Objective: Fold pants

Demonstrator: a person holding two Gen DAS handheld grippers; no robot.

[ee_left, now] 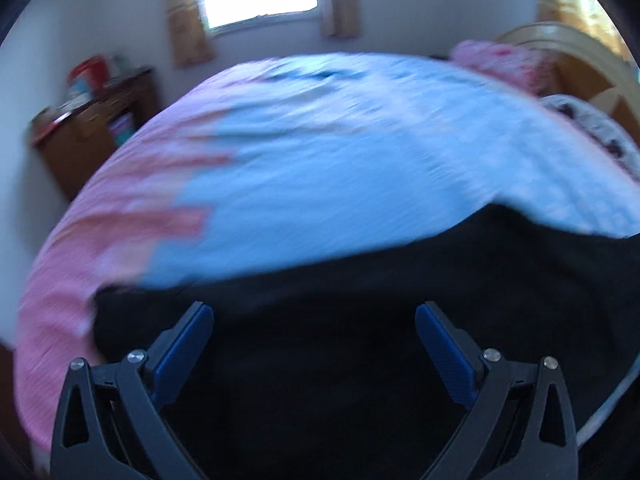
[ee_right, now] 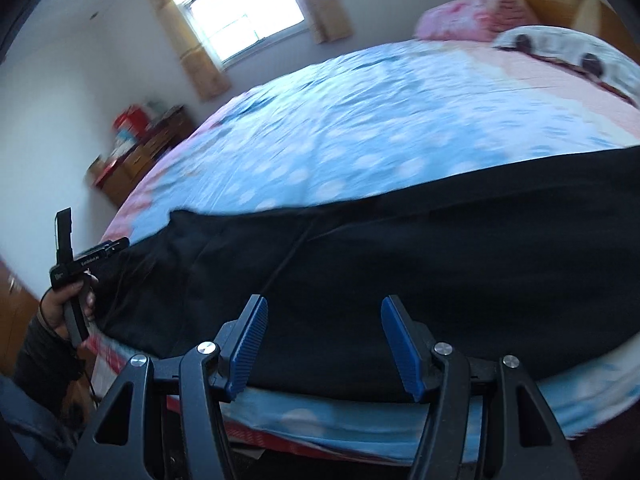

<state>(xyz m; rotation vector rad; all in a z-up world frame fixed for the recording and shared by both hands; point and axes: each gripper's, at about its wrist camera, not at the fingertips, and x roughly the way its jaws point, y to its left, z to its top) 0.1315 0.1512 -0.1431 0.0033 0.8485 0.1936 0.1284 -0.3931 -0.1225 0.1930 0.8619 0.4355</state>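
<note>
Pre-grasp: black pants (ee_right: pixel 400 272) lie spread on bed (ee_right: pixel 360 128), unfolded.
L claw (ee_left: pixel 314 350) & R claw (ee_right: pixel 324 344) both wide open, empty, over fabric; next, pinch an edge.

Daylight pours through the window (ee_right: pixel 240 12), blown out to pure white in both views. The left wrist view is heavily smeared by motion blur (bedspread (ee_left: pixel 340 168) patterns streak); the right is sharper. Fisheye bending curves everything, corners going black.
</note>
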